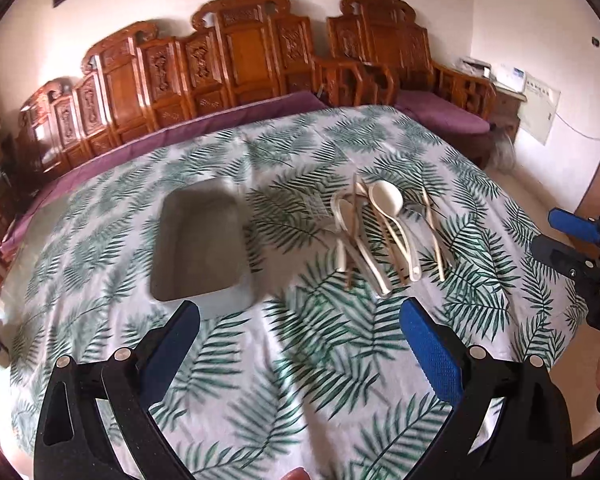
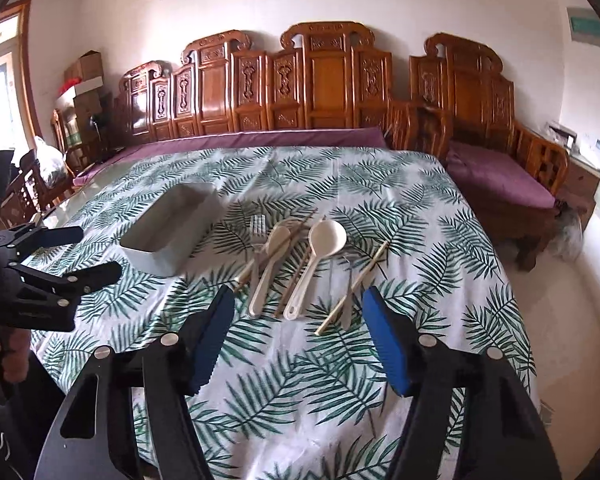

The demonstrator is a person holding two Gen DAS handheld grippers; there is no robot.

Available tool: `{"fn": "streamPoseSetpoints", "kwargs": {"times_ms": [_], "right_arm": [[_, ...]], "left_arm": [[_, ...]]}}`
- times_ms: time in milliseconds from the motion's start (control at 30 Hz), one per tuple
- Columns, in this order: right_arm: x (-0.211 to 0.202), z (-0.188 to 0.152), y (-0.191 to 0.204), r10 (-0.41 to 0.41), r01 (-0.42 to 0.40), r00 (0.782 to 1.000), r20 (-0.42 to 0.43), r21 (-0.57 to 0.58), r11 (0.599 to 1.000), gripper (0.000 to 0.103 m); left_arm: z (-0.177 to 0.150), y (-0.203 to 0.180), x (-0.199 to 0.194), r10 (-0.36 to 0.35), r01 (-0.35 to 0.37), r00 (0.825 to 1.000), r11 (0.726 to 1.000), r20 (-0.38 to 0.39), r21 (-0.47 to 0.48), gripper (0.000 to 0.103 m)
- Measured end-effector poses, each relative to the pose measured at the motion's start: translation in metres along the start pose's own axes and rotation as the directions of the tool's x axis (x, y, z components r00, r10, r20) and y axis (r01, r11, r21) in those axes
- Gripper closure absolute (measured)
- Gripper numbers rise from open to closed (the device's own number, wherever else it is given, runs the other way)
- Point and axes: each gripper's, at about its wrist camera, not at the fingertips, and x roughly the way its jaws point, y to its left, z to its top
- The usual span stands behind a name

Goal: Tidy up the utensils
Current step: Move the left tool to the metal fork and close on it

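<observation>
An empty grey rectangular box (image 1: 198, 240) (image 2: 152, 260) stands on the leaf-print tablecloth (image 2: 300, 380). To its right lies a loose pile of utensils (image 1: 380, 232): a large cream spoon (image 2: 326, 240), a smaller cream spoon (image 2: 274, 256), a fork (image 2: 257, 226), a knife and chopsticks (image 2: 356, 284). My left gripper (image 1: 300, 314) (image 2: 100, 252) hovers open just short of the box, nothing between its blue pads. My right gripper (image 2: 300, 300) (image 1: 546, 230) is open in front of the near ends of the utensils, holding nothing.
A carved wooden bench (image 2: 320, 88) with purple cushions runs along the table's far edge. A wooden armchair (image 2: 500, 152) stands at the far right corner. Boxes and bags (image 2: 80, 92) are stacked at the far left. A hand (image 2: 8, 356) grips the left tool.
</observation>
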Motion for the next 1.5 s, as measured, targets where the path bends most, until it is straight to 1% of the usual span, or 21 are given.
{"fn": "streamPoseSetpoints", "kwargs": {"times_ms": [100, 233, 300, 367, 400, 433, 467, 500, 533, 600, 667, 767, 867, 1000, 1067, 1167, 1267, 1400, 1500], "right_arm": [[0.009, -0.002, -0.011, 0.011, -0.011, 1.000, -0.021, 0.037, 0.999, 0.034], [0.022, -0.006, -0.018, 0.013, -0.011, 0.999, -0.048, 0.044, 0.999, 0.034], [0.028, -0.008, -0.021, 0.021, -0.017, 0.998, -0.067, 0.057, 0.998, 0.034], [0.034, -0.009, -0.021, 0.027, -0.022, 0.996, -0.083, 0.057, 0.998, 0.034], [0.037, -0.009, -0.021, 0.023, -0.019, 0.996, -0.088, 0.050, 0.999, 0.036], [0.039, -0.008, -0.021, 0.018, -0.014, 0.996, -0.092, 0.044, 0.999, 0.038], [0.042, -0.006, -0.021, 0.013, -0.010, 0.995, -0.099, 0.035, 0.999, 0.041], [0.045, -0.004, -0.021, 0.010, -0.007, 0.994, -0.104, 0.028, 1.000, 0.044], [0.048, -0.002, -0.023, 0.003, -0.001, 0.994, -0.108, 0.020, 1.000, 0.045], [0.052, 0.002, -0.025, -0.014, 0.015, 0.994, -0.108, 0.012, 1.000, 0.046], [0.056, 0.005, -0.029, -0.017, 0.019, 0.994, -0.106, 0.013, 1.000, 0.046], [0.069, 0.009, -0.032, -0.026, 0.028, 0.992, -0.120, 0.009, 1.000, 0.046], [0.084, 0.015, -0.030, -0.027, 0.026, 0.991, -0.134, -0.010, 1.000, 0.046], [0.099, 0.022, -0.029, -0.047, 0.041, 0.990, -0.133, -0.045, 0.998, 0.046], [0.103, 0.024, -0.031, -0.045, 0.040, 0.990, -0.134, -0.037, 0.998, 0.046], [0.107, 0.024, -0.035, -0.038, 0.036, 0.990, -0.138, -0.020, 0.999, 0.046], [0.111, 0.021, -0.036, -0.040, 0.038, 0.989, -0.145, -0.018, 0.999, 0.046], [0.117, 0.016, -0.034, -0.052, 0.048, 0.987, -0.154, -0.027, 0.998, 0.046], [0.120, 0.013, -0.033, -0.050, 0.047, 0.986, -0.160, -0.025, 0.999, 0.046]], "left_arm": [[0.009, -0.012, 0.018, -0.021, 0.022, 1.000, 1.000, -0.022, 0.008, 0.006], [0.022, -0.025, 0.042, -0.045, 0.046, 0.998, 0.999, -0.046, 0.015, 0.006], [0.029, -0.029, 0.054, -0.064, 0.064, 0.996, 0.998, -0.055, 0.011, 0.009], [0.036, -0.034, 0.069, -0.083, 0.084, 0.994, 0.996, -0.074, 0.006, 0.020], [0.039, -0.035, 0.076, -0.088, 0.088, 0.993, 0.996, -0.083, 0.001, 0.026], [0.042, -0.035, 0.084, -0.095, 0.095, 0.991, 0.995, -0.097, -0.008, 0.029], [0.044, -0.035, 0.091, -0.101, 0.100, 0.989, 0.995, -0.108, -0.014, 0.036], [0.047, -0.034, 0.102, -0.108, 0.105, 0.986, 0.994, -0.127, -0.028, 0.040], [0.049, -0.034, 0.109, -0.114, 0.110, 0.984, 0.993, -0.138, -0.039, 0.042], [0.053, -0.031, 0.127, -0.129, 0.118, 0.978, 0.990, -0.164, -0.072, 0.050], [0.054, -0.030, 0.140, -0.131, 0.117, 0.975, 0.990, -0.182, -0.084, 0.054], [0.057, -0.031, 0.157, -0.128, 0.114, 0.971, 0.990, -0.202, -0.081, 0.055], [0.059, -0.031, 0.172, -0.121, 0.106, 0.966, 0.991, -0.228, -0.076, 0.059], [0.060, -0.030, 0.187, -0.106, 0.089, 0.962, 0.993, -0.250, -0.079, 0.067], [0.059, -0.029, 0.192, -0.110, 0.090, 0.960, 0.992, -0.258, -0.086, 0.069], [0.057, -0.028, 0.200, -0.109, 0.088, 0.954, 0.992, -0.280, -0.087, 0.077], [0.055, -0.028, 0.199, -0.102, 0.083, 0.958, 0.993, -0.270, -0.080, 0.078], [0.053, -0.025, 0.196, -0.110, 0.090, 0.957, 0.992, -0.268, -0.086, 0.084], [0.052, -0.023, 0.193, -0.117, 0.096, 0.957, 0.991, -0.264, -0.090, 0.085]]}}
